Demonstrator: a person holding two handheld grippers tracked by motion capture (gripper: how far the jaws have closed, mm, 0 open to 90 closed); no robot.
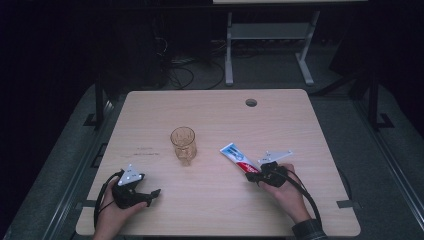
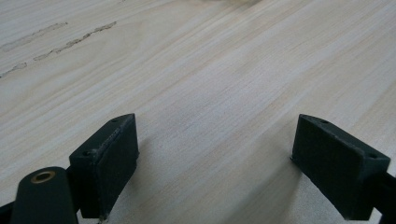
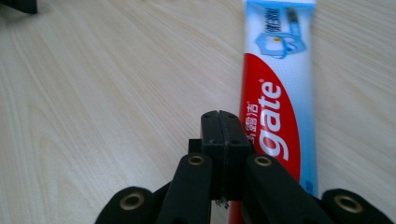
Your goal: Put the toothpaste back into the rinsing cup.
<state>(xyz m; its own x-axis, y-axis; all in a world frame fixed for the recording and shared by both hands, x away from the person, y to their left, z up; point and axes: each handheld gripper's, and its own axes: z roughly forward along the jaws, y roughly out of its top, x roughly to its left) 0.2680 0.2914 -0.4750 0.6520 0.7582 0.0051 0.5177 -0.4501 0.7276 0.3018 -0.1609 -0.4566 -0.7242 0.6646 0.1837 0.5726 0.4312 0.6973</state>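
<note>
Toothpaste (image 3: 279, 84) beside closed right tongs (image 3: 225, 123)

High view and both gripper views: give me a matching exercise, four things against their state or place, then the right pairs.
Things:
1. left tongs
2. right tongs
3. glass
4. toothpaste tube

States or places:
A. lying flat on the table, beside shut jaws
B. jaws pressed together, nothing between them
C. standing upright near the table's middle
D. jaws wide apart over bare wood

Pairs: 1-D, 2-B, 3-C, 4-A
</note>
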